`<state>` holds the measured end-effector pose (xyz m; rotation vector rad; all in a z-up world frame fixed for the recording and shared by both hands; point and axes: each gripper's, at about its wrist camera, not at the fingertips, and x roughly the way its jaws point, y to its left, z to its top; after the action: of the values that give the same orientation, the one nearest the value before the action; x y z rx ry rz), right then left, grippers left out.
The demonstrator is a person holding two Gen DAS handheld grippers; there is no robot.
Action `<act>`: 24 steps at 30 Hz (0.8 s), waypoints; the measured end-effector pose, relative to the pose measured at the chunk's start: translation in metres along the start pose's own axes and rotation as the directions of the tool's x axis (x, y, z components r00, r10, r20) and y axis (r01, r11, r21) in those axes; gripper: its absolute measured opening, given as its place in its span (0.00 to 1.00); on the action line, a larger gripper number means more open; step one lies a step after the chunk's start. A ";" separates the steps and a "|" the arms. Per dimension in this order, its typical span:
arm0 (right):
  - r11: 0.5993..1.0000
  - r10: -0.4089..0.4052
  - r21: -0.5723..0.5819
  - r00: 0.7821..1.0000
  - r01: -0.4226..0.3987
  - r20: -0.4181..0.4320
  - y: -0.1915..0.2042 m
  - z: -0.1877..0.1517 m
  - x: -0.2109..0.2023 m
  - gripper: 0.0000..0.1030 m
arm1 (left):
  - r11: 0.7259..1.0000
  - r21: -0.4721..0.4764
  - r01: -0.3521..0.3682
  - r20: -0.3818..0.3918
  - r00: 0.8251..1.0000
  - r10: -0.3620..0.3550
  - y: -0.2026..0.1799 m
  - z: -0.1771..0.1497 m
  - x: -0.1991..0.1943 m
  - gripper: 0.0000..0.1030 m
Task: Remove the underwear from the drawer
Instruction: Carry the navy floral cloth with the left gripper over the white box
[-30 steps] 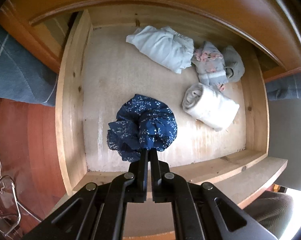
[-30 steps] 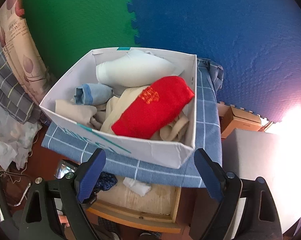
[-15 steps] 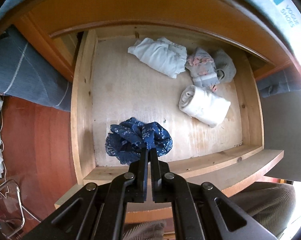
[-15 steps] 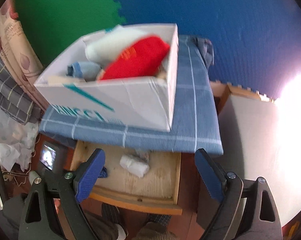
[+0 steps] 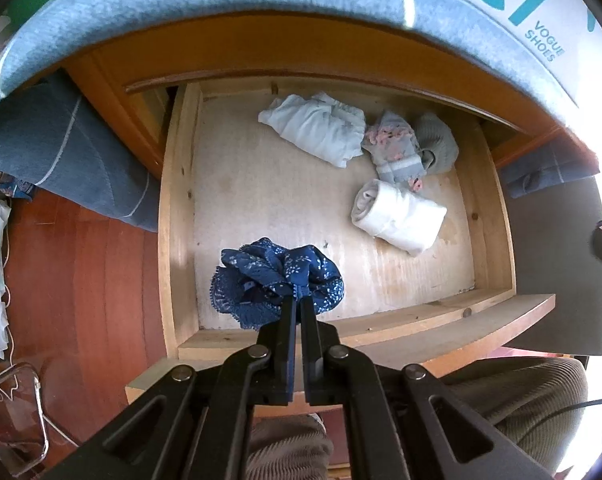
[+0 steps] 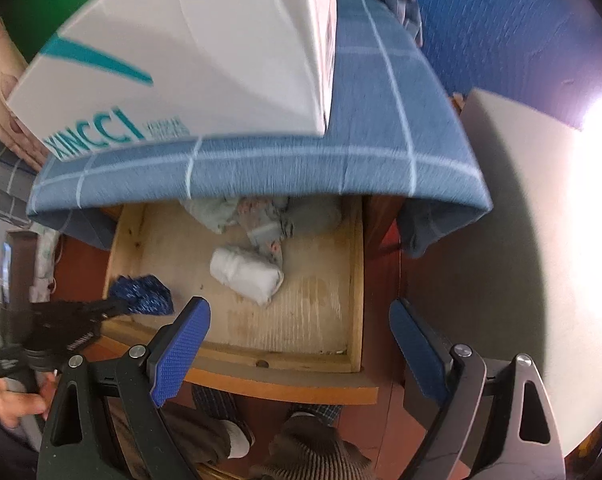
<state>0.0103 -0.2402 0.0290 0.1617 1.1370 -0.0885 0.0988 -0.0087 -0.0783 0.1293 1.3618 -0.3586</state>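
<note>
Beneath a tabletop [image 6: 261, 160] draped in blue checked cloth, with a white shoe box [image 6: 181, 52] on it, a wooden drawer [image 5: 177, 208] stood pulled out so its contents could be reached from above. At its back right lay a pale folded garment [image 5: 315, 128], a grey floral piece [image 5: 397, 146] and a rolled white bundle [image 5: 399, 218], all untouched. Nearer the front left, the left gripper [image 5: 297, 308] pointed steeply down, its fingers pressed together on a bunched navy underwear [image 5: 277, 284] with small white flowers (held by a pinch of fabric, the rest hanging loose just above the drawer floor, seemingly mid-lift). The right gripper [image 6: 301, 344] hung over the drawer's front edge, its blue-padded fingers spread wide and holding nothing, likely readied for the white bundle.
</note>
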 end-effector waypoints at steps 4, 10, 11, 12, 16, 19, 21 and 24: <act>1.000 0.000 -0.008 0.999 -0.001 -0.034 0.003 -0.008 0.017 0.87 | 1.000 0.003 0.007 0.011 1.000 -0.008 -0.001 -0.001 -0.008 0.02; 1.000 -0.002 -0.013 0.997 0.001 -0.073 0.008 -0.015 0.037 0.87 | 1.000 0.021 0.014 0.040 0.999 -0.015 -0.005 -0.004 -0.026 0.02; 1.000 -0.005 -0.014 0.997 0.004 -0.082 0.010 -0.016 0.041 0.87 | 0.999 0.029 0.014 0.045 0.999 -0.015 -0.006 -0.004 -0.030 0.02; 1.000 -0.006 -0.014 0.996 0.005 -0.088 0.011 -0.017 0.044 0.87 | 0.999 0.034 0.012 0.051 0.999 -0.013 -0.007 -0.005 -0.033 0.02; 1.000 -0.011 -0.027 0.994 0.008 -0.109 0.014 -0.023 0.056 0.87 | 0.999 0.049 0.010 0.080 0.997 -0.014 -0.007 -0.008 -0.052 0.02; 0.999 -0.008 -0.033 0.991 0.003 -0.132 0.015 -0.025 0.063 0.87 | 0.998 0.066 0.009 0.100 0.995 -0.016 -0.009 -0.010 -0.065 0.02; 1.000 0.004 -0.027 0.992 -0.007 -0.126 0.014 -0.024 0.063 0.87 | 0.997 0.075 0.005 0.117 0.993 -0.014 -0.011 -0.011 -0.075 0.02; 0.999 0.017 -0.025 0.987 -0.021 -0.163 0.013 -0.026 0.071 0.87 | 0.996 0.089 0.011 0.138 0.990 -0.023 -0.013 -0.013 -0.090 0.02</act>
<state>0.0190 -0.2224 -0.0449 0.1579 1.2986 -0.0438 0.0677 -0.0007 0.0082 0.1629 1.2109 -0.4347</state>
